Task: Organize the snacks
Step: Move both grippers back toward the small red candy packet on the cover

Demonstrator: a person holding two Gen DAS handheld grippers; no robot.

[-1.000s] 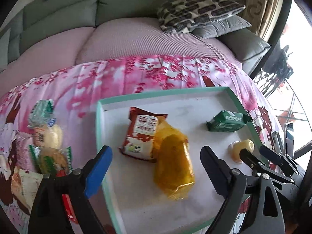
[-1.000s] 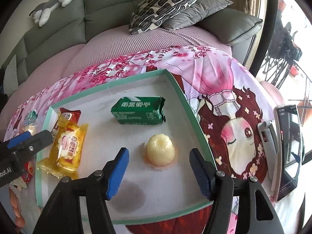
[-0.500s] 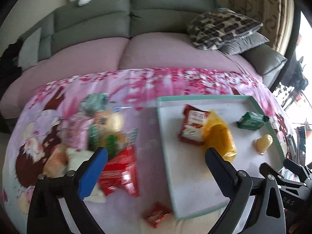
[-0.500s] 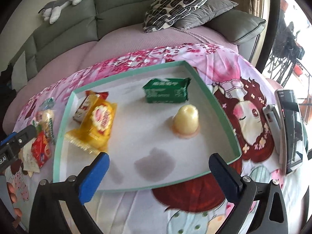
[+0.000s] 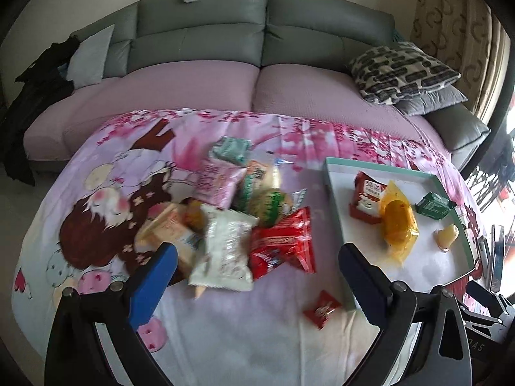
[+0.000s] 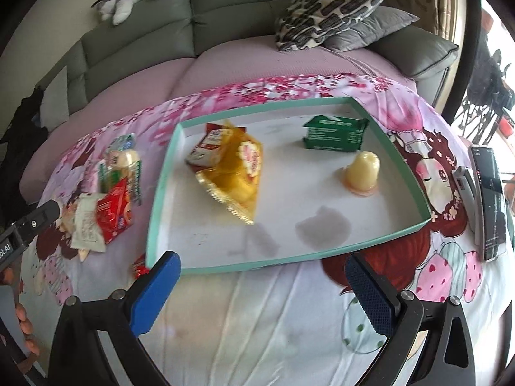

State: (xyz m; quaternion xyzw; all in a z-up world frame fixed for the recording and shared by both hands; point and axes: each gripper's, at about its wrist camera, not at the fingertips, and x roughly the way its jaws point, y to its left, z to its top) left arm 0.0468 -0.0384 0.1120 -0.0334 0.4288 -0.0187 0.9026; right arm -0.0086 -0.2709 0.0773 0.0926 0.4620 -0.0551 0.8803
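A green-rimmed white tray (image 6: 161,189) lies on a pink cartoon cloth. It holds a yellow packet (image 6: 238,173), a red-and-white packet (image 6: 209,146), a green packet (image 6: 334,132) and a pale jelly cup (image 6: 363,170). My right gripper (image 6: 260,289) stands open and empty just in front of the tray's near rim. To the tray's left lies a heap of loose snacks: a white packet (image 5: 225,251), a red packet (image 5: 283,244), a pink packet (image 5: 215,183) and others. My left gripper (image 5: 254,283) is open and empty over the near edge of that heap. A small red candy (image 5: 322,308) lies alone.
A phone (image 6: 489,199) and a small white device (image 6: 465,189) lie right of the tray. A grey sofa with pink seat covers (image 5: 199,80) and patterned cushions (image 5: 402,70) stands behind. The tray (image 5: 338,225) is at the right in the left wrist view.
Both grippers have pulled back and opened wider. My left gripper swung left from above the tray to the snack heap. The jelly cup stays on the tray where the right gripper stood.
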